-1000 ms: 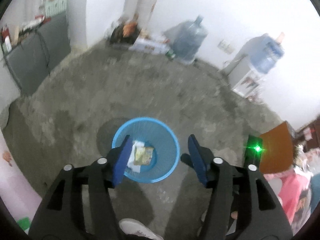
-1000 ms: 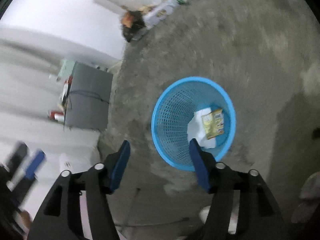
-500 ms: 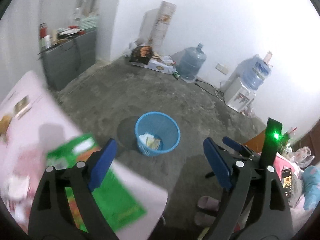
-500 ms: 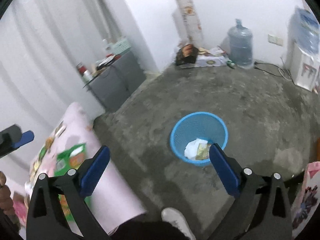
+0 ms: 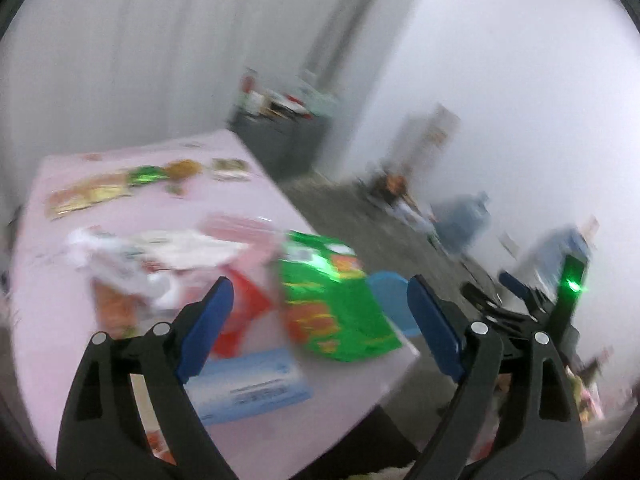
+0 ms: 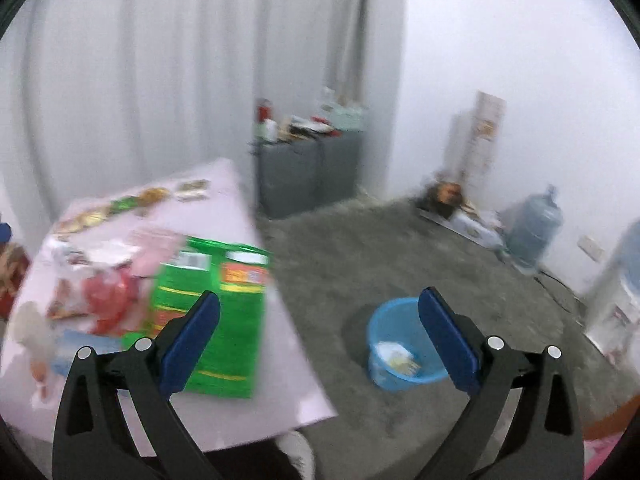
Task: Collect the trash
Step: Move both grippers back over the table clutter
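Both grippers, left (image 5: 320, 320) and right (image 6: 318, 334), are held wide apart and empty. A return for more trash is judged underway; next, 1 wrapper (image 5: 332, 296) on the table (image 5: 256, 200) must be gripped for the bin (image 6: 404, 340).

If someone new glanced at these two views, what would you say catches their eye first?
Probably the big green snack bag, lying near the edge of the pink table among other blurred wrappers. Next, the blue trash basket on the concrete floor to the right, with a few pieces of trash already inside.

Wrappers (image 5: 336, 300) seemingly crowd the pink table (image 6: 224, 216); floor (image 6: 340, 264) beside lies open
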The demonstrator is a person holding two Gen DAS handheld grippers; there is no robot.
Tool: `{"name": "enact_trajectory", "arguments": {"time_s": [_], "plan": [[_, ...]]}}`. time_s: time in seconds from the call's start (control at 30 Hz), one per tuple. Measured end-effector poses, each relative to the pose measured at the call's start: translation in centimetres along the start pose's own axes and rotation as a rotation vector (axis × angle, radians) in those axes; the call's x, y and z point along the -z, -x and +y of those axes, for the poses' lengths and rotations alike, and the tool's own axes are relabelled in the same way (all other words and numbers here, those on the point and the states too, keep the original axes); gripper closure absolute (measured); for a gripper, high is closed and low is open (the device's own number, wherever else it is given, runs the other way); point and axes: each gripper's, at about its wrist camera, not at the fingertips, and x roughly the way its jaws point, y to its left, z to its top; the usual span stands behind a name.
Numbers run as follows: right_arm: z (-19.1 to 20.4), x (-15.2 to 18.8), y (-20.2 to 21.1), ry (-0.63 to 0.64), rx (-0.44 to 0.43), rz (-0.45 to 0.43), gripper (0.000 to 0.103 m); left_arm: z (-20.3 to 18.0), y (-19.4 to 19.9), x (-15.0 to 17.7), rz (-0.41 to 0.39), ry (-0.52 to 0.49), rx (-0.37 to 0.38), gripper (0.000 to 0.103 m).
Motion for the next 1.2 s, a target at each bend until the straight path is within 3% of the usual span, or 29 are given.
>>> {"name": "enact_trajectory", "arguments": {"time_s": [0.1, 0.2, 0.5, 0.6, 0.67, 0.83, 1.03, 1.2], "plan": [[1.4, -0.1, 0.8, -0.02, -0.14, -0.033, 0.006, 2.7, 2.9, 1.3, -0.053, 0.033, -0.12, 0.019], [2.7, -0.2, 0.5, -0.008, -0.238, -0.027, 0.006, 4.6, 4.0, 2.7, -0.067, 0.062, -0.166, 0.019], [5.7, 0.3, -1.5, -0.062, -0.426, 0.114, 0.007, 6.8, 2.2, 7.3, -0.032, 0.054, -0.257, 0.019], [6.6, 0.3, -2.5, -0.069, -0.462, 0.152, 0.012, 7.6, 1.3, 7.7, -0.03, 0.071, -0.3, 0.019], [7.5, 0.0, -3.3, -0.069, -0.489, 0.179, 0.014, 8.3, 1.0, 7.9, -0.034, 0.075, -0.33, 0.026], [10.4, -0.8, -5.6, -0.038, -0.563, 0.247, 0.024, 10.8, 0.0, 8.5, 0.018, 0.139, -0.359, 0.037], [14.3, -1.4, -9.8, -0.02, -0.616, 0.356, 0.037, 13.1, -0.8, 9.3, 0.064, 0.249, -0.333, 0.046], [17.0, -1.0, -12.6, -0.002, -0.636, 0.431, 0.038, 13.5, -1.5, 9.6, 0.091, 0.269, -0.333, 0.058]]}}
